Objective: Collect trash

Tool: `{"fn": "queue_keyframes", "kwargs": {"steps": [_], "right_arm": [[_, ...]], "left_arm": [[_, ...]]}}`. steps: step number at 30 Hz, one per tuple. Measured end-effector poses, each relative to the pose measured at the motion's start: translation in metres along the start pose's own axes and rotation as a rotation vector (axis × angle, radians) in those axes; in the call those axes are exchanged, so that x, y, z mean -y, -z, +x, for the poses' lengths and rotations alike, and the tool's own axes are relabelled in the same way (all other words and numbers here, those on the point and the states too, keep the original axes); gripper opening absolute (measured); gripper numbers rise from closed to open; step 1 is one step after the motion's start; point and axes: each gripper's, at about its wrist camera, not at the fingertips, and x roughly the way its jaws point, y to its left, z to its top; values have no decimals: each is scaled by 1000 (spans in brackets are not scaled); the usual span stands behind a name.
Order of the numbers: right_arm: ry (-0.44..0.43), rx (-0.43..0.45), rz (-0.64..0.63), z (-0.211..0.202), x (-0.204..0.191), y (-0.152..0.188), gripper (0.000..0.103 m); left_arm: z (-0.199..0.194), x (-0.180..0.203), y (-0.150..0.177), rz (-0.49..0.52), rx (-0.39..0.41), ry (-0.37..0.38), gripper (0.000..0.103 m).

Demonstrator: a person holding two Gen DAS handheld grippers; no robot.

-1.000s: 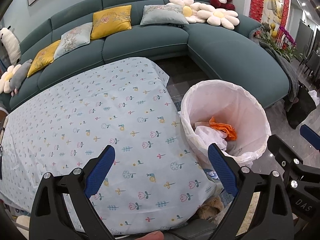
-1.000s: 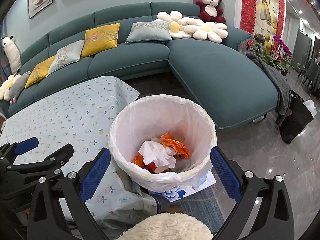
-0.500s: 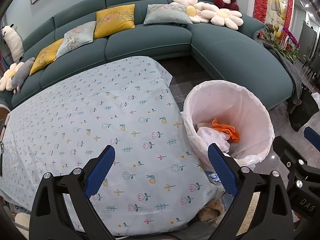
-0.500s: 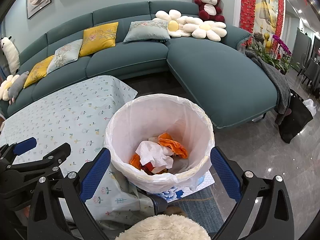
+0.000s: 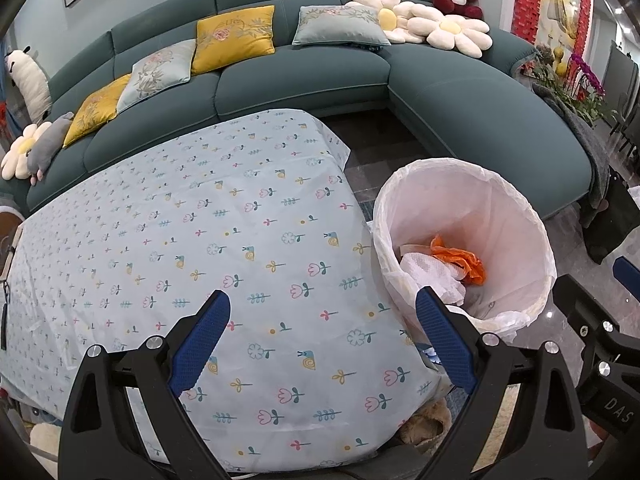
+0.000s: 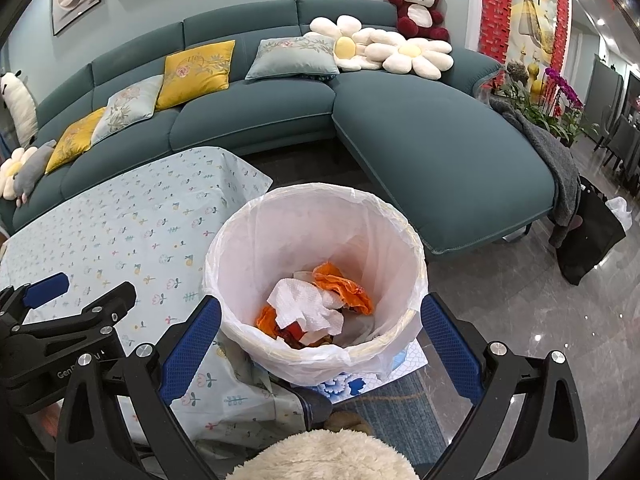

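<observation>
Both blue-padded grippers, left (image 5: 322, 336) and right (image 6: 320, 344), gape wide and empty near the white-lined round bin (image 6: 240, 248) holding crumpled white tissue (image 6: 306, 306) and orange wrappers (image 6: 344, 288).

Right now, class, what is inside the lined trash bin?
Inside the trash bin: a crumpled white paper towel and orange wrappers. Whatever lies beneath them is covered.

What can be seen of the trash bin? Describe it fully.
The trash bin is round, upright and open-topped, lined with a thin, wrinkled white plastic bag folded over its rim. It stands on the floor against the draped tablecloth. Inside lie crumpled white paper and orange wrappers, filling only the bottom.
</observation>
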Motion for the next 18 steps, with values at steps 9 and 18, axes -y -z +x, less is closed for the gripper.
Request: {"fn": "queue_keyframes", "kwargs": {"steps": [9,18], "right_arm": [[1,-1,0,0,-1,0,96],[1,0,-3,-1,-2,-1,96]], "left_arm": [[1,-2,0,-6,-9,5,90],[1,1,1,9,-11,25,90]]}}
